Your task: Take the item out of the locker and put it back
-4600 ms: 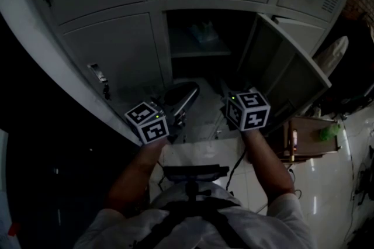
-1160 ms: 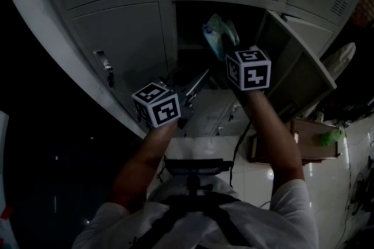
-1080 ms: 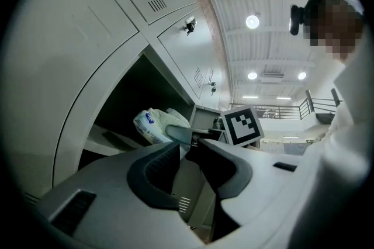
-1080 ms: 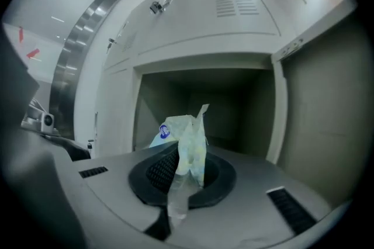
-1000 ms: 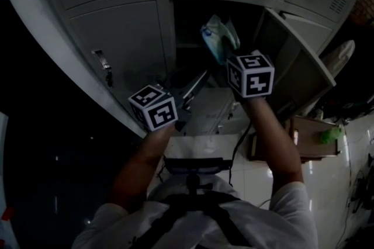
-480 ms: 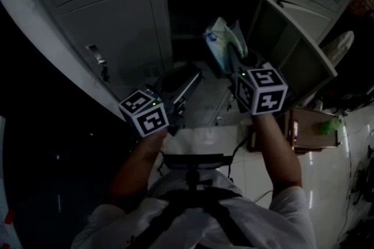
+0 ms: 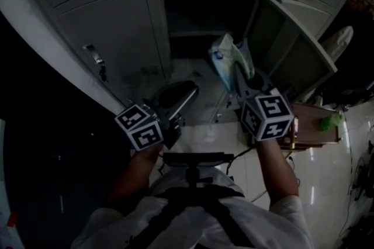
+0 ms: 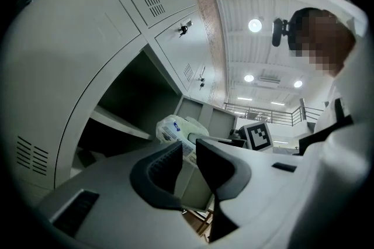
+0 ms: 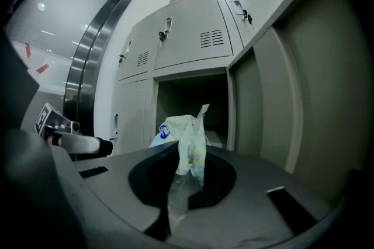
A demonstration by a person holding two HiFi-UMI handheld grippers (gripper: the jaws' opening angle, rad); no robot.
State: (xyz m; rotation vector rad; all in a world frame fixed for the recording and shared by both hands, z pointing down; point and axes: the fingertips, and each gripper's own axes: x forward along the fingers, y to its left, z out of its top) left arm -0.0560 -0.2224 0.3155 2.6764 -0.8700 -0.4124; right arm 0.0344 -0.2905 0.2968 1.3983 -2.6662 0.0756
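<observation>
- The right gripper [image 9: 187, 175] is clenched on one end of a pale plastic packet [image 9: 182, 139]. It may be a pack of wipes, though the dim light leaves that unsure.
- In the head view the packet is held in the air just outside the open locker [image 7: 201, 11], beside its swung-out door [image 7: 292, 49].
- The left gripper [image 8: 188, 163] has just been narrowing its jaws; they stand slightly apart with nothing between them, lower and to the left of the packet.
</observation>
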